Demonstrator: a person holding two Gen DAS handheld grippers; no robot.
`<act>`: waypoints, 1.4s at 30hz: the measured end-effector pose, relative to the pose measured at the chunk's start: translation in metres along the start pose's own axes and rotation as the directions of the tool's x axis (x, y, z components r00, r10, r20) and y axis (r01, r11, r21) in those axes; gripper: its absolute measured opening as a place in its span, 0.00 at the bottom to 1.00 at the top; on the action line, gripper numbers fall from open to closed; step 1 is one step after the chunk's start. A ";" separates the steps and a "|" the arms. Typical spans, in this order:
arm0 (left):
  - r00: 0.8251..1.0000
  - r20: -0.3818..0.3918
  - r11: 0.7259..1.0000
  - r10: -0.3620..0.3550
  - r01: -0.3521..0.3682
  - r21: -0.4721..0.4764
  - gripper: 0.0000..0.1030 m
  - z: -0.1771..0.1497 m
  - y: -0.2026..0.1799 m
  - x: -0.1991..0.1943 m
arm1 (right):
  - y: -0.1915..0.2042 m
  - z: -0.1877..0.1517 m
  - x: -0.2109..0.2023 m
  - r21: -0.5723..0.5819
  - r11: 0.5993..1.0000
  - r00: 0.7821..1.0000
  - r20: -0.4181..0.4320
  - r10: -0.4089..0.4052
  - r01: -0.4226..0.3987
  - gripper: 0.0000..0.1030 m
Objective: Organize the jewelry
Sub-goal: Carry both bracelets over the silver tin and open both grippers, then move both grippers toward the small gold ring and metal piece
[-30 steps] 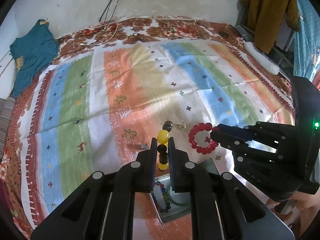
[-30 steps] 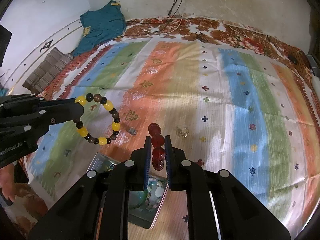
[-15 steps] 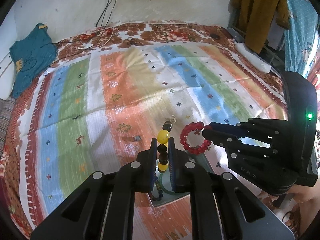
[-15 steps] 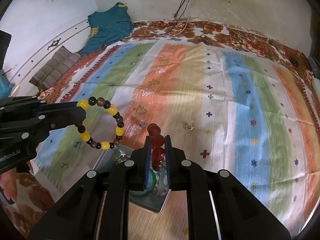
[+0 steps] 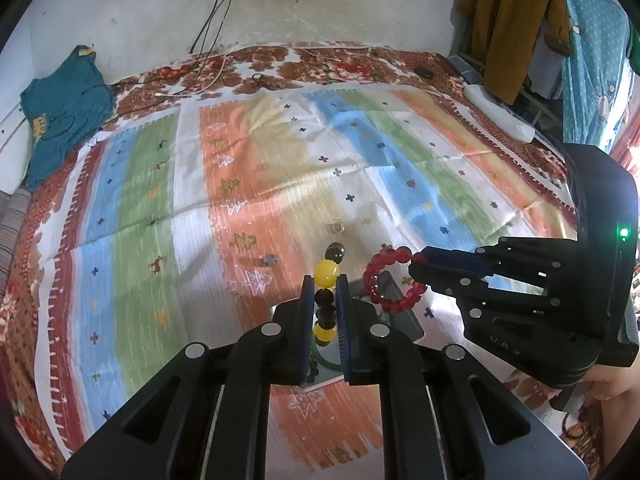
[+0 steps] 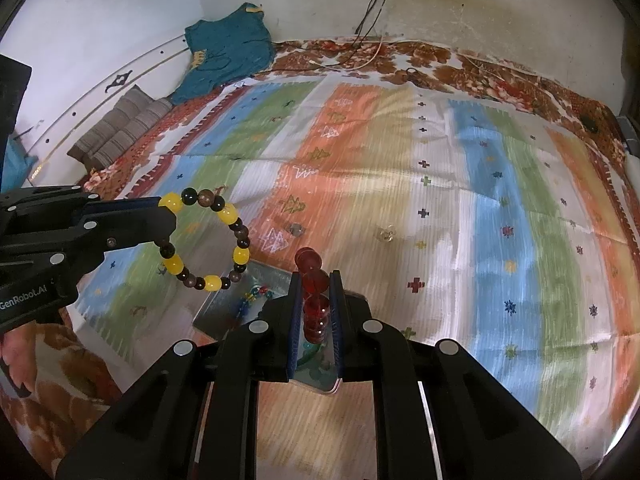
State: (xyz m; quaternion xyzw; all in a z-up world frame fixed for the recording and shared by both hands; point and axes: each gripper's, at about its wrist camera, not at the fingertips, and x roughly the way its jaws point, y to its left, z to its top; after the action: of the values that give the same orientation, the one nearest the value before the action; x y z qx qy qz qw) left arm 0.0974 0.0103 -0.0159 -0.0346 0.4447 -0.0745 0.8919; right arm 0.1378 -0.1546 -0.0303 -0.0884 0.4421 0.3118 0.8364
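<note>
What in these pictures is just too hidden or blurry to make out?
- Tray contents: right wrist view, mostly behind the right gripper; left wrist view, behind the left gripper.
- Two small items on the bedspread: too small, motion-blurred.
- Yellow bracelet: edge-on in the left view.
- Red bracelet: edge-on in the right view.

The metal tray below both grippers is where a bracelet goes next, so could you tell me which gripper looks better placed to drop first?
Probably right. The right gripper holds the red bracelet directly over the tray; the left gripper's yellow-and-brown bracelet hangs beyond its edge.
</note>
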 end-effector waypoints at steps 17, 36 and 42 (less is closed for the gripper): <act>0.999 -0.040 0.997 0.037 -0.039 -0.061 0.25 -0.007 0.014 0.002 | -0.013 -0.002 0.006 0.037 0.998 0.998 -0.030 -0.046 0.047 0.31; 0.990 -0.100 0.991 0.098 -0.106 -0.086 0.50 0.000 0.028 0.025 | -0.025 0.006 0.025 0.040 0.996 0.994 -0.078 -0.076 0.079 0.54; 0.987 -0.122 0.990 0.101 -0.111 -0.081 0.57 0.008 0.026 0.038 | -0.029 0.012 0.033 0.045 0.995 0.992 -0.095 -0.085 0.089 0.57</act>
State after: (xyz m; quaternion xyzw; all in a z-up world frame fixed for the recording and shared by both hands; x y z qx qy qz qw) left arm 0.1284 0.0295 -0.0443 -0.0455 0.5003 -0.0092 0.8646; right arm 0.1768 -0.1577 -0.0534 -0.1012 0.4837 0.2594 0.8298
